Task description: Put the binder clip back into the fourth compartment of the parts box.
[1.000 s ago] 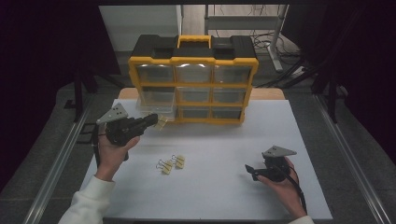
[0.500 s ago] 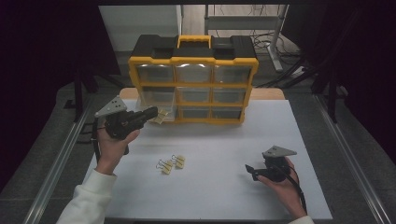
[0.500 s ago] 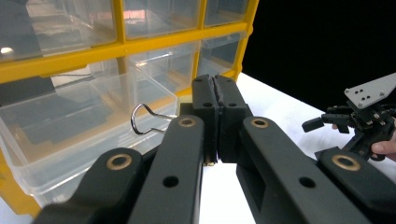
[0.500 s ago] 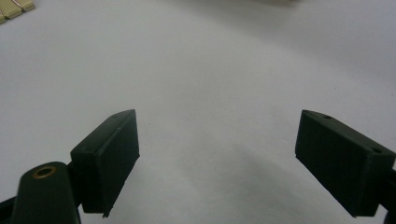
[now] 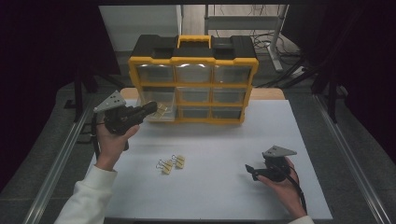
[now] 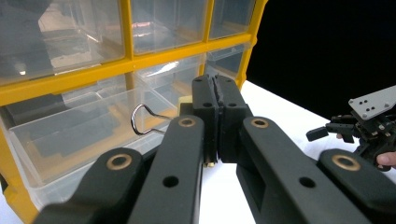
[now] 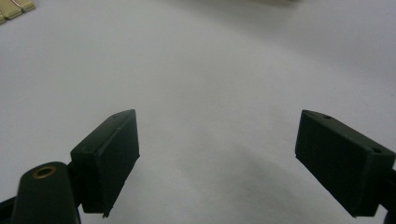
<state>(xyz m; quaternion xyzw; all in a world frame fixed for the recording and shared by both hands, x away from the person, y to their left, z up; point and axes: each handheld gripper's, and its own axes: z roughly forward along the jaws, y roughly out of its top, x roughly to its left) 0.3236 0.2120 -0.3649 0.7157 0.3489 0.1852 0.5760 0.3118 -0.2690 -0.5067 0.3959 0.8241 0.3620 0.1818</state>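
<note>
My left gripper (image 5: pixel 153 108) is held up at the left front of the yellow organizer (image 5: pixel 194 79). It is shut on a cream binder clip (image 5: pixel 161 110). In the left gripper view the clip (image 6: pixel 185 100) sits pinched between the jaws. Its wire handle (image 6: pixel 140 119) hangs over a pulled-out clear drawer (image 6: pixel 70 140). Two more cream binder clips (image 5: pixel 172 164) lie together on the white table. My right gripper (image 5: pixel 250 170) rests low on the table at the right. Its jaws (image 7: pixel 233 158) stand open with nothing between them.
The organizer has a black lid, a yellow handle (image 5: pixel 194 41) and rows of clear drawers. The white table top (image 5: pixel 224 140) stretches from the organizer to the near edge. Metal rails (image 5: pixel 60 154) run along both sides. The loose clips show at the right gripper view's top left corner (image 7: pixel 14 7).
My left gripper has risen slightly and drawn closer to the organizer's open drawer, still holding the clip. The right gripper has stayed where it was.
</note>
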